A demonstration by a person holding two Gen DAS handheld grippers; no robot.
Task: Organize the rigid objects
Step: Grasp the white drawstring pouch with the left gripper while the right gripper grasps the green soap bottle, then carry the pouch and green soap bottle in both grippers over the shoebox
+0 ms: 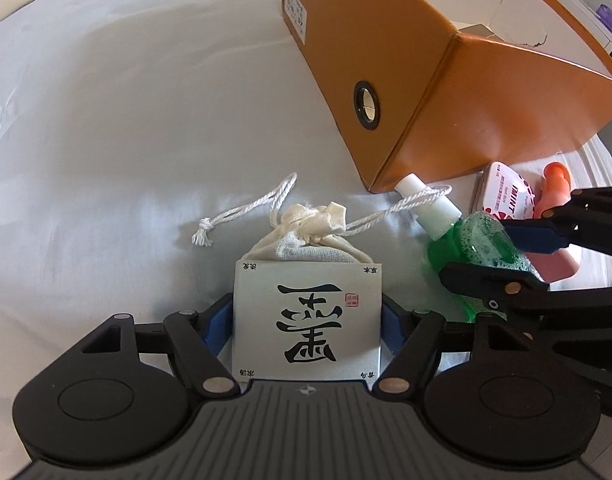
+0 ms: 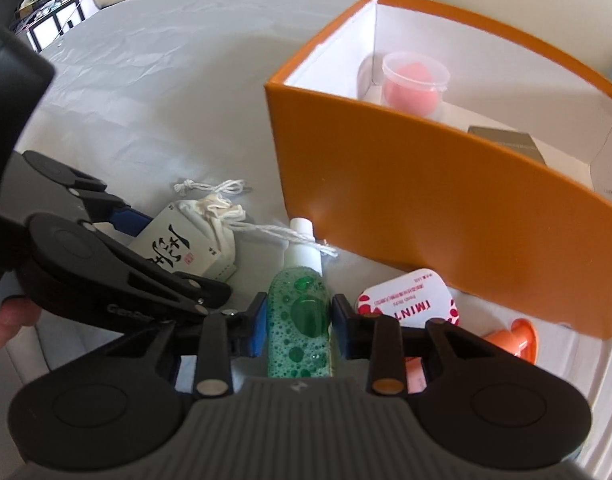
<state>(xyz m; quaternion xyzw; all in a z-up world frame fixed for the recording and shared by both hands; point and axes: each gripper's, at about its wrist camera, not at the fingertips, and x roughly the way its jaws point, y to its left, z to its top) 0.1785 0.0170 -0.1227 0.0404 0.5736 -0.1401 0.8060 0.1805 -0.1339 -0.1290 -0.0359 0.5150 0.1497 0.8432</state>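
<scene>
Left gripper (image 1: 308, 322): its 2 blue-padded fingers (image 1: 215, 326) stand on either side of the white card; the pads look to touch both card edges, though the contact is hard to confirm from this angle.
White card (image 1: 308, 316): square, printed with a large black character and a small red stamp; it lies against the front of the cloth pouch, between the left fingers.
Cloth pouch (image 1: 306, 236): cream drawstring bag on the grey-white tablecloth (image 1: 105, 120), its neck gathered, white cords trailing to both sides; 1 cord lies across the cap of the green bottle.
Right gripper (image 2: 297, 318): pinching the green bottle across its body, a blue pad pressed on each side.
Green bottle (image 2: 299, 312): clear, with bubbly green liquid and a white cap (image 2: 303, 244); it lies on the cloth just before the orange box, cap pointing toward the box.
Orange box (image 2: 446, 208): open-topped, white inside, standing behind the loose items; a metal eyelet (image 1: 366, 106) shows on 1 side.
Inside the box: a clear cup holding a pink sponge (image 2: 414, 80) and a grey flat item (image 2: 506, 142) that is partly hidden.
Mint tin (image 2: 406, 300): white and red, flat on the cloth, just right of the bottle.
Orange-pink item (image 2: 514, 340): beside the tin near the box wall, too hidden to identify.
Person: a hand (image 2: 5, 320) shows at the left edge of the right wrist view.
</scene>
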